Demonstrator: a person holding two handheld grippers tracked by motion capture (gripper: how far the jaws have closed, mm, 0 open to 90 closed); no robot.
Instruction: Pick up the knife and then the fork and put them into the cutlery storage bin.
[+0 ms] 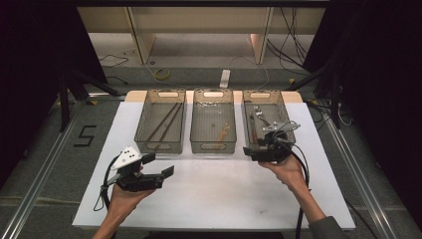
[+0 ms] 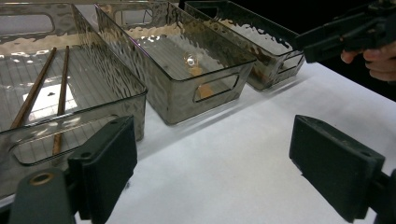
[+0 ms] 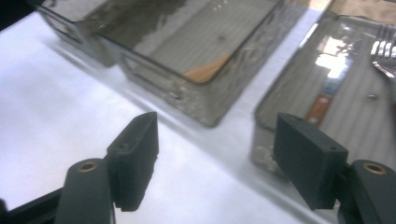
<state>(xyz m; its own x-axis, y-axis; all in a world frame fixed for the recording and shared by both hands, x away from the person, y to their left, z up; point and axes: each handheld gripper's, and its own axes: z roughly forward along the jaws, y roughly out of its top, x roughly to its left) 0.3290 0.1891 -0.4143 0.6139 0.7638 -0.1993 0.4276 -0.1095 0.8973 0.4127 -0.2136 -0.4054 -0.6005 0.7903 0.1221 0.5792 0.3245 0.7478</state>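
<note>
A: Where is the right claw sitting?

B: It is hovering at the near end of the right bin, with the person's right hand gripping it from behind. Its jaws are standing wide with nothing between them, as its own view is showing.

A: And what is lying in that bin?

B: A fork is resting toward the far half, and a utensil with a brown handle is lying lengthwise beside it (in the right gripper view the fork's tines are gleaming at the right edge and the brown handle is lying just beyond the right jaw). I cannot tell whether the two are touching.

A: What about the left claw?

B: It is hanging over the white bench, near the left bin but apart from it, held by the left hand. Its jaws are also spreading wide and holding nothing.

A: Anything in the other bins?

B: Two brown chopsticks are lying slantwise in the left bin, and a pale wooden utensil is lying in the middle bin. All three bins are standing side by side across the far half of the bench.
</note>
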